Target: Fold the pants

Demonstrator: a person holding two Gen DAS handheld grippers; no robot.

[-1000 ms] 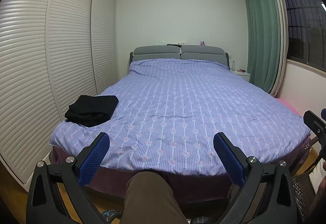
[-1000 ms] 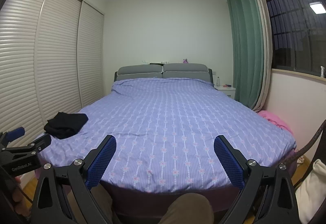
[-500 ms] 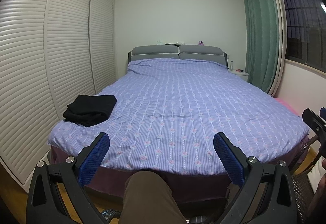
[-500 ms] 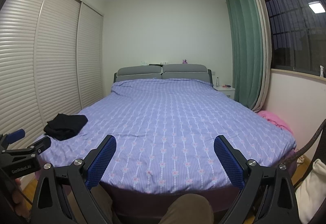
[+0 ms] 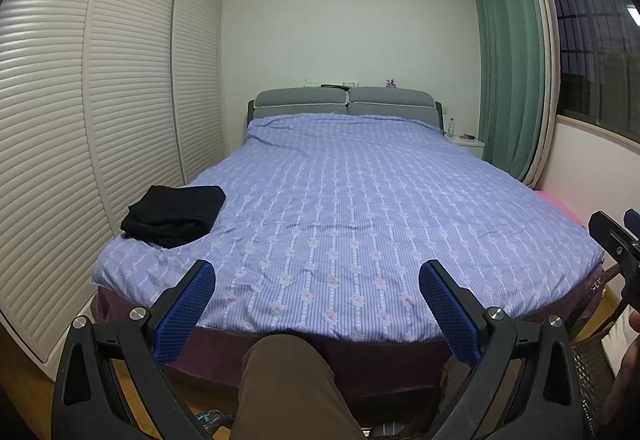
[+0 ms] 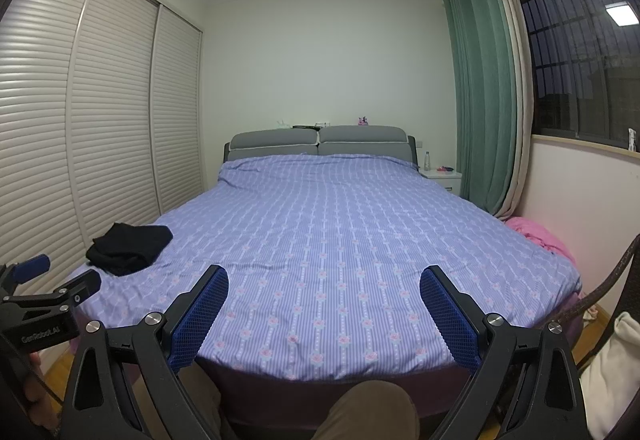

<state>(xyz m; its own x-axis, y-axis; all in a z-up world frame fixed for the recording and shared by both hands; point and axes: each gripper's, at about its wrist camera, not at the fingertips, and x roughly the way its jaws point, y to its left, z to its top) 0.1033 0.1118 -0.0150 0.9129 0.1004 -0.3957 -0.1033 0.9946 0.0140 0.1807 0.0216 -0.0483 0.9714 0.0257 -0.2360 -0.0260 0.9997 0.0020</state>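
Both the left hand-held gripper (image 5: pixel 316 276) and the right hand-held gripper (image 6: pixel 324 280) hover with blue-padded jaws spread wide, holding and touching nothing, short of the foot of the wide bed with the lilac striped floral cover (image 5: pixel 360 199). The folded black pants (image 5: pixel 174 215) lie on the bed's near left corner, well apart from both. Since a second ago both views have drawn slightly back from the bed; white lettering on the left gripper's body reads "GenRobot.AI" in the right wrist view.
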